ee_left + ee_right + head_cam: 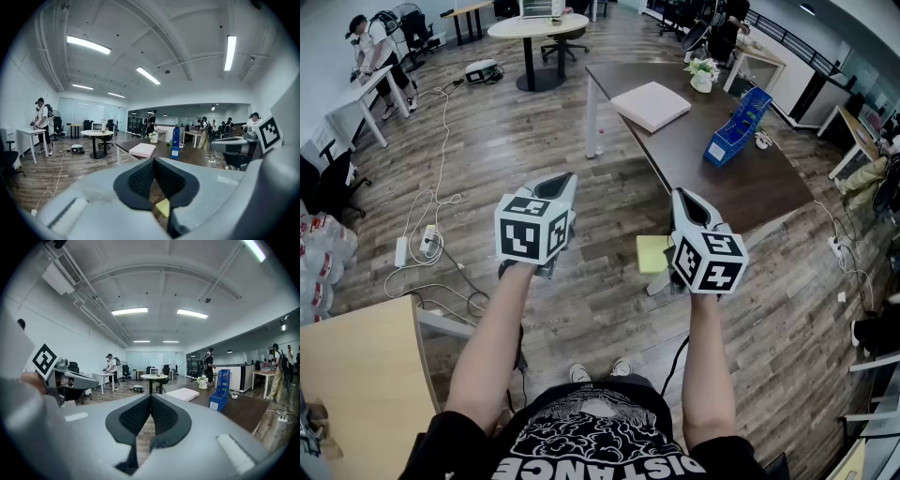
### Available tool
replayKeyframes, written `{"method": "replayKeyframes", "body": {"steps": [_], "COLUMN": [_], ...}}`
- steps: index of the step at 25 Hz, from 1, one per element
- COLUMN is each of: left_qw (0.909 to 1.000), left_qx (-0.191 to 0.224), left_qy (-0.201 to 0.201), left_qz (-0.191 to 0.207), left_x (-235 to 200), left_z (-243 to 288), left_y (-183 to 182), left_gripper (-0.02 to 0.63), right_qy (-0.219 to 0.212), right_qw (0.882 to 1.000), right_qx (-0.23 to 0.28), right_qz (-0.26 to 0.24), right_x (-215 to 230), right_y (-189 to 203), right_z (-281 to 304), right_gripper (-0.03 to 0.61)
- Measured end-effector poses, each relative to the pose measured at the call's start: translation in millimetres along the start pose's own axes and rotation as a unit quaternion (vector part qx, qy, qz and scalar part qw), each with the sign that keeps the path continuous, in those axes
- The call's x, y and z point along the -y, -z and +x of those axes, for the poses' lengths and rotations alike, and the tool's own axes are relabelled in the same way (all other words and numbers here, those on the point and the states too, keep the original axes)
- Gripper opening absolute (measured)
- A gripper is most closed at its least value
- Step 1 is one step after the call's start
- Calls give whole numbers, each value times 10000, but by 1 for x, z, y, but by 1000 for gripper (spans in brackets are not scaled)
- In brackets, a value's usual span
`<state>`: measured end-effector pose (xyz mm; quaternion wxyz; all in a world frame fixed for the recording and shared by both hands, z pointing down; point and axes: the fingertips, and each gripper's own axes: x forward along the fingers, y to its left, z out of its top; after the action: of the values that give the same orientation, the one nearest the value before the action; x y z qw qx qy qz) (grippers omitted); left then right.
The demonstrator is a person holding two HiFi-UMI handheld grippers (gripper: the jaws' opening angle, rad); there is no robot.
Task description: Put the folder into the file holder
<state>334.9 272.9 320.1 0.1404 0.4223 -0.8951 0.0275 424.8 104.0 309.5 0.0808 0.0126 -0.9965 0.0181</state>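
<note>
A pale pink folder (651, 105) lies flat on the dark brown desk (741, 173), toward its far left end. A blue file holder (739, 127) stands on the same desk to the right of it. The folder (142, 150) and the file holder (176, 139) show ahead in the left gripper view, and again as folder (183, 393) and file holder (220, 390) in the right gripper view. My left gripper (564, 183) and right gripper (682, 199) are held side by side in the air, short of the desk. Both are shut with nothing between the jaws.
A yellow sticky pad (652, 253) sits at the desk's near corner. A round white table (538, 28) with a chair stands farther back. Cables and a power strip (401, 251) lie on the wooden floor at left. A light wooden desk (358, 375) is at my near left. People stand at the room's edges.
</note>
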Motion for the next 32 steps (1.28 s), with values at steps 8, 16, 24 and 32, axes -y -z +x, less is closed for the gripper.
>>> {"method": "replayKeyframes", "body": {"steps": [8,16,24,32], "left_qw": [9999,9996,9994,9992], "left_qx": [-1,-14,-138,-162], "left_qy": [114,264,267,336], "left_qz": [-4,88,166,164], "left_x": [-8,-8,-21,-32], "left_z": [6,23,56,121], "left_y": [1,-4,-1,-16], "left_gripper": [5,20,80,143], "right_qy": [15,70,-20,-84], "right_qw": [9999,9999,9996,9994], "right_qx": [-94,-58,-41,-27], "right_qz": [41,141,268,339], "right_x": [-6,2,16,53], "right_y": [8,9,14,12], "right_z": [8,20,51,105], "right_gripper": [3,34,99,174]}}
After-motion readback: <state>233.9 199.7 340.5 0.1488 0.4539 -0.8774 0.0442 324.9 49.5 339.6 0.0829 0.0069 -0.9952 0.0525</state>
